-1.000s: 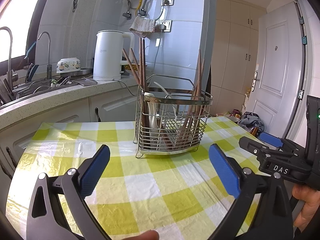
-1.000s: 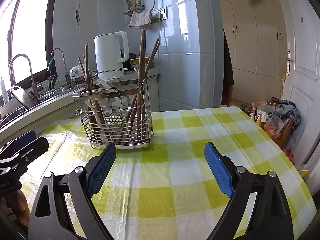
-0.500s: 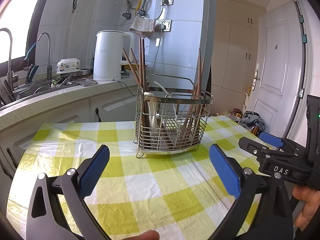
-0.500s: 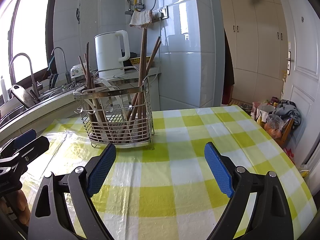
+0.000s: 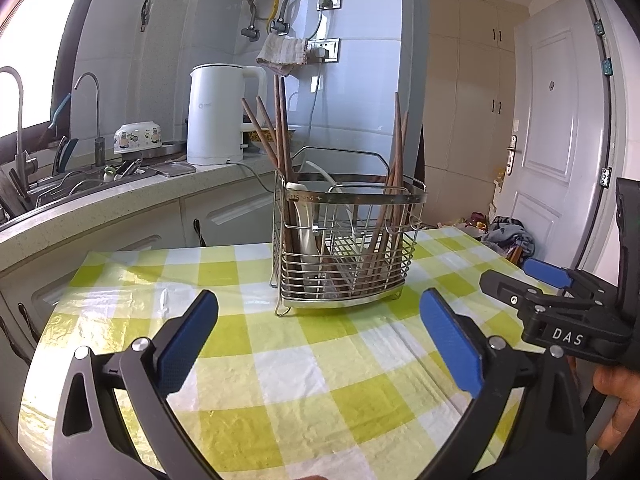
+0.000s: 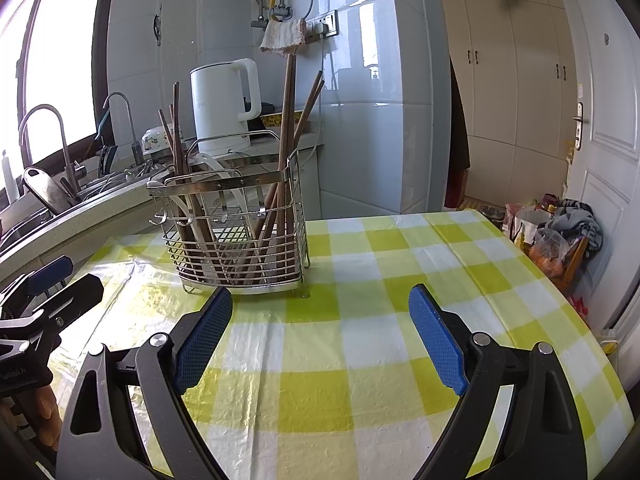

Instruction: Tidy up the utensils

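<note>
You held both the left gripper (image 5: 318, 338) and right gripper (image 6: 320, 338) with jaws wide and empty over bare bench (image 5: 320, 380) at lower frame, short of the wire caddy (image 5: 346, 240) at centre.

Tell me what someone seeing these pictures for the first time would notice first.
Probably the shiny wire-metal utensil caddy standing mid-table on the yellow-and-white checked tablecloth, bristling with long brown wooden chopsticks and a white spoon. Next, the blue-padded black left gripper and right gripper, both open and empty. Behind, a white electric kettle sits on the counter.
</note>
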{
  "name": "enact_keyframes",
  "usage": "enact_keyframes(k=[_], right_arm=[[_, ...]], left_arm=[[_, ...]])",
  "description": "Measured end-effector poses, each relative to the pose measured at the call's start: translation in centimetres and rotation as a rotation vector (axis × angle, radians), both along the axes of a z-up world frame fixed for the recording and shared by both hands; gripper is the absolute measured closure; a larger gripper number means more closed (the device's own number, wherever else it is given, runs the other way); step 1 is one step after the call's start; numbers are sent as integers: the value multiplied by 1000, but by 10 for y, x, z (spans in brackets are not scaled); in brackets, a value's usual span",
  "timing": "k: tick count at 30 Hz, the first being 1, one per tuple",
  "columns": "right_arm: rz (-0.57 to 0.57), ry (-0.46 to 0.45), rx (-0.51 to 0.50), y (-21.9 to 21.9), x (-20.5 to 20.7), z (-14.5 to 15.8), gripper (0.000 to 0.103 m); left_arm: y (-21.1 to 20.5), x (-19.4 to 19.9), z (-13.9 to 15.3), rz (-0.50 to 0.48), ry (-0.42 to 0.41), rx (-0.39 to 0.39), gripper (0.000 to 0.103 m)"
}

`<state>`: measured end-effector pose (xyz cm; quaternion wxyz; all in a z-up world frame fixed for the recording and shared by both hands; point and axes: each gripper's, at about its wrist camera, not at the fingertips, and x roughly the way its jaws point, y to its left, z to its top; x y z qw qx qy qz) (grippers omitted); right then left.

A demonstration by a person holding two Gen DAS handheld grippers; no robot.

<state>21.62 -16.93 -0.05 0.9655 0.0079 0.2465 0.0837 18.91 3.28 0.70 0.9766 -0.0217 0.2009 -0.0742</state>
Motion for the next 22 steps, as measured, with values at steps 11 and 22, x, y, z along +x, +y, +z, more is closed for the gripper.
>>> enact_keyframes(k=[11,22], right_arm=[[1,6,1,0,1,-2,19],[5,8,-1,-1,0,-3,19]], left_arm=[[0,0,-3,8,4,-2,5],[2,1,-1,0,17,-11,5]])
